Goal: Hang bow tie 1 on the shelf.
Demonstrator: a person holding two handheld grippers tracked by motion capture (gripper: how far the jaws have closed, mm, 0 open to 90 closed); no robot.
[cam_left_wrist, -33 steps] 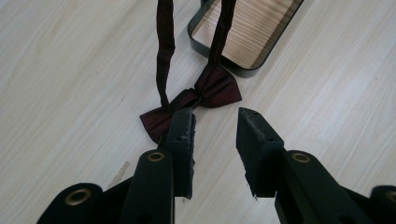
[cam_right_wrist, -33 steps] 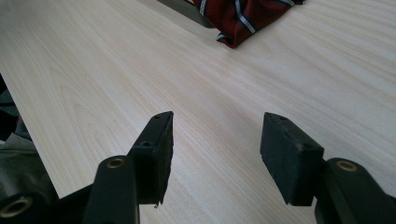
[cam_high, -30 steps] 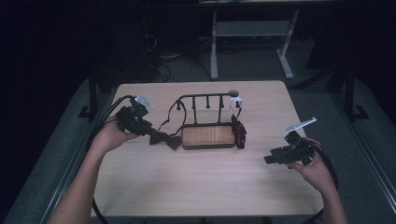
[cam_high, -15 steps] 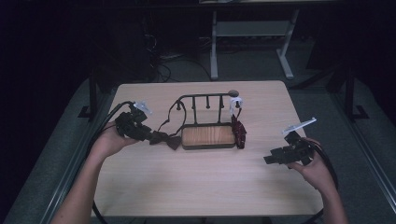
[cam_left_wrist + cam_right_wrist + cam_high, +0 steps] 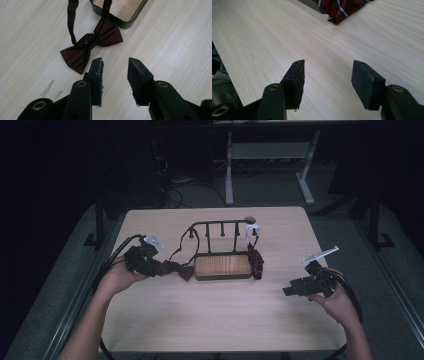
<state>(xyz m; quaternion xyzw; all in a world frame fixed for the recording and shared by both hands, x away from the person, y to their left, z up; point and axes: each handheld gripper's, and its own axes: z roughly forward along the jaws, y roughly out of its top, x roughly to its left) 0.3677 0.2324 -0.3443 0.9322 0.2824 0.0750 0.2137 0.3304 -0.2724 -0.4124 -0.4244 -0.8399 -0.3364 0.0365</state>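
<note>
Now | left fingers part-open, empty | right fingers wide, empty | striped tie cut off

A light wood-grain rectangular table with rounded corners is seen in the middle of the high view, its top pale and finely streaked. A small dark round hole is set near its far edge. A few scuffed, flaked spots are seen on the tabletop at the lower left of the left gripper view. The table is stood on a grey speckled carpet floor, visible along both sides. In the upper middle of the high view a white metal frame with splayed feet is placed, and black cables are strewn on the floor to its left. The surroundings beyond are left in deep darkness; light is cast mainly on the tabletop.
</note>
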